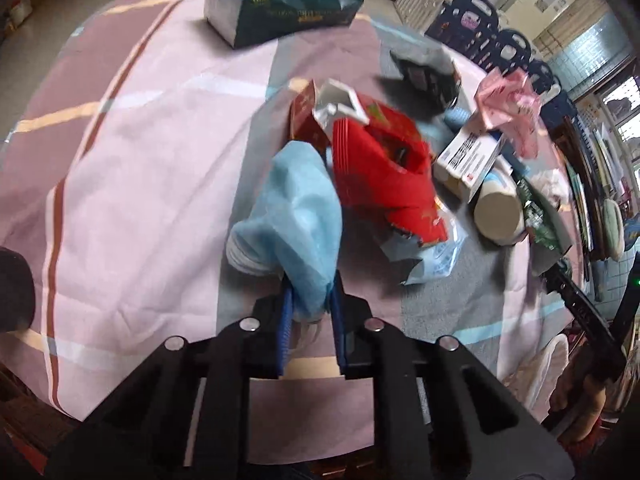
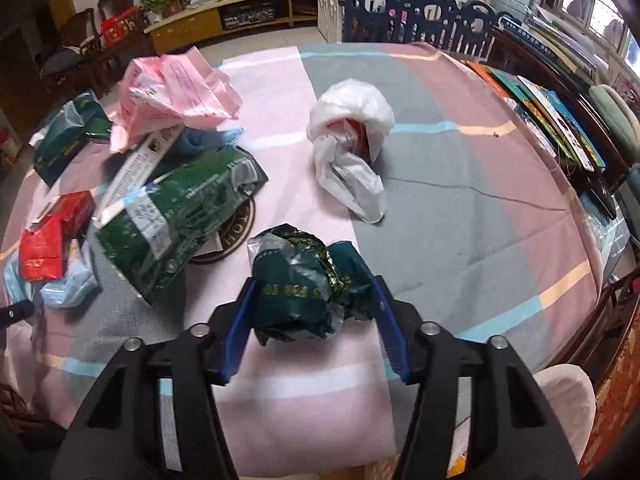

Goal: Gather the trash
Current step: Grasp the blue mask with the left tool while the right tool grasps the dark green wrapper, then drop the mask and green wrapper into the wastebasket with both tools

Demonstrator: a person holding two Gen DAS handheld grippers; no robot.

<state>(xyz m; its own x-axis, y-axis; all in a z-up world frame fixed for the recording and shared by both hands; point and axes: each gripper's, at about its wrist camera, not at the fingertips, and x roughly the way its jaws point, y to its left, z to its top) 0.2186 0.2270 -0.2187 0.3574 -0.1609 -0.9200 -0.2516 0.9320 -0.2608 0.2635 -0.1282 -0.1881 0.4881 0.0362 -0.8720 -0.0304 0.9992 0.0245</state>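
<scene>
Both claws loaded, most of the trash still spread over the tabletop.

Pinched between the blue pads of my left claw (image 1: pixel 310 300) is a crumpled light-blue cloth or mask (image 1: pixel 296 216), clenched tight and held just above the striped tabletop (image 1: pixel 140 200). My right claw (image 2: pixel 314 312) closes around a scrunched dark-green wrapper (image 2: pixel 304 284), its pads touching both sides, though I cannot tell how firmly. Plenty remains, as I judge it: red packets (image 1: pixel 384 176), a white medicine box (image 1: pixel 468 156), a paper cup (image 1: pixel 500 212), pink crumpled paper (image 2: pixel 176 92), a large green bag (image 2: pixel 180 216) and a knotted white plastic bag (image 2: pixel 352 140). I see no bin in either view, so collecting looks early to midway.
</scene>
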